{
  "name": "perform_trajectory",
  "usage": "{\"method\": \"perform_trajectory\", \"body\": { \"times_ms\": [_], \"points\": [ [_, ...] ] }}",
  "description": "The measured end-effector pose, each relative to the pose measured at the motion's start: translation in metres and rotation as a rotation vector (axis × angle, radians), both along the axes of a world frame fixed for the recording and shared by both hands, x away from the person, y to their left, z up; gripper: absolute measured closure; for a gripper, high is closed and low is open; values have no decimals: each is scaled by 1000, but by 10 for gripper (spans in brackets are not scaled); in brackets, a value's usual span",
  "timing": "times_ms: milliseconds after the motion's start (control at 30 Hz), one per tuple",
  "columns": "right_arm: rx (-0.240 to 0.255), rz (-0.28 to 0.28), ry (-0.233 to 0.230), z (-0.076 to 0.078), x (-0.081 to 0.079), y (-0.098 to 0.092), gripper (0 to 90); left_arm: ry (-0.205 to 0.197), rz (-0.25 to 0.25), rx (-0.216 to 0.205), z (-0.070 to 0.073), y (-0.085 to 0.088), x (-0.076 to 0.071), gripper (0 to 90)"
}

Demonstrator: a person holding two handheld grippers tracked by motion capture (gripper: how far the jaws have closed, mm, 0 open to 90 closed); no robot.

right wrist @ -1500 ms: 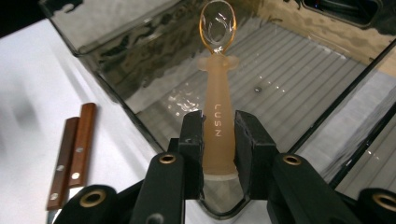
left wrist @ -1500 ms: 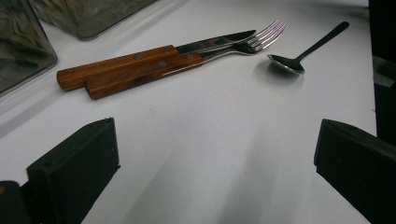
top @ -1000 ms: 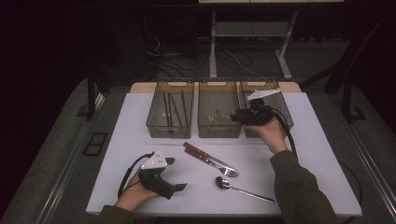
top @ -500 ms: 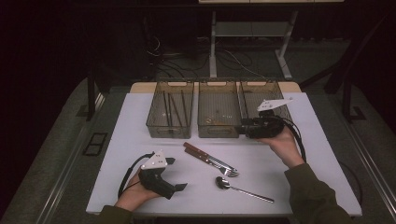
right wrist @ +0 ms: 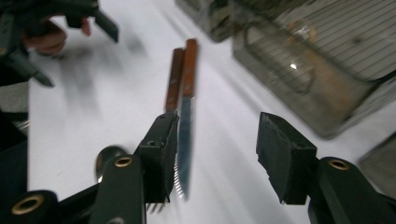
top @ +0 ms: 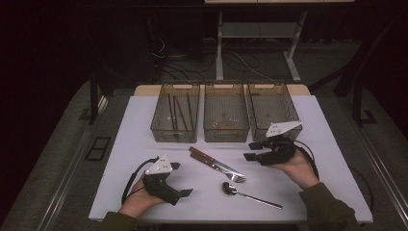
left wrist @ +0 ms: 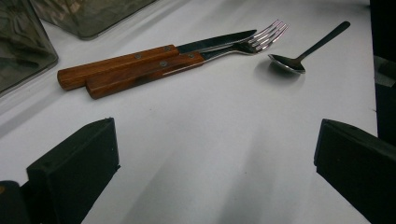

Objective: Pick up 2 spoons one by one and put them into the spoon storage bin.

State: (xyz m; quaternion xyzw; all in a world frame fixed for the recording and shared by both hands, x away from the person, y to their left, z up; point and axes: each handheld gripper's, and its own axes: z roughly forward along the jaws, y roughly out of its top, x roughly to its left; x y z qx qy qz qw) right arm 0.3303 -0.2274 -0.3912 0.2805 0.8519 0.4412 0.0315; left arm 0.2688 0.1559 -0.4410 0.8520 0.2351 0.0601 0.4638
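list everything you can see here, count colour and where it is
table: 1, white top, centre of the high view
bins: 3, clear smoky plastic, side by side along the far edge of the table
thin dark sticks: a few, black, in the left bin
knife: 1, brown wooden handle, steel blade, mid-table beside the fork
fork: 1, brown wooden handle, steel tines, alongside the knife
spoon: 1, all steel, just nearer the person than the fork
left hand-held gripper: 1, black with grey plate, near left of table, jaws open and empty
right hand-held gripper: 1, black with grey plate, in front of the right bin, jaws apart and empty, pointing at the knife
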Motion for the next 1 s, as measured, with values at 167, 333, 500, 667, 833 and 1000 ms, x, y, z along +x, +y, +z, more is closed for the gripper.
{"method": "perform_trajectory", "body": {
  "times_ms": [167,333,500,667,833,1000],
  "points": [
    [-9,38,13,-7,-17,3,500,-1,0,1,0,0,0,0],
    [-33,73,11,-13,-34,7,566,-1,0,2,0,0,0,0],
    [-42,101,15,-17,-48,10,605,-1,1,2,0,0,0,0],
    [-50,137,23,-22,-54,18,620,-2,-1,2,0,0,0,0],
    [-59,160,25,-26,-53,31,612,-2,-1,2,0,0,0,0],
    [-79,182,34,-31,-51,43,591,-1,-2,2,0,0,0,0]
  ]
}}
